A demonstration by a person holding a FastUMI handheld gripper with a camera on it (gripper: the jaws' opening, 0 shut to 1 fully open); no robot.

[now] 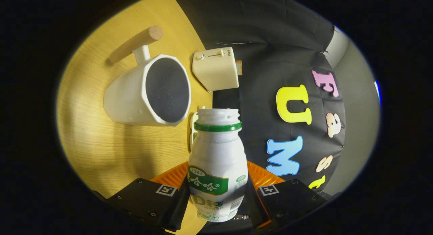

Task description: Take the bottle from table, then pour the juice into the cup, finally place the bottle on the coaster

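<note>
— White plastic, green band at the neck: where is the bottle [217,164]?

— Between the gripper [218,194] fingers, both pressing its sides. Its long axis runs forward along the fingers, and the open, capless mouth points ahead toward the cup [149,91].

— And the cup?

— White, with a wooden handle [135,43], on the wooden table [101,143]. Its dark opening faces the bottle's mouth, just beyond it and a little aside.

— Anything else close?

— A cream toaster [216,69] stands beside the cup, beyond the bottle. Something small and pale sits right behind the bottle's neck, mostly hidden; I can't tell what.
</note>
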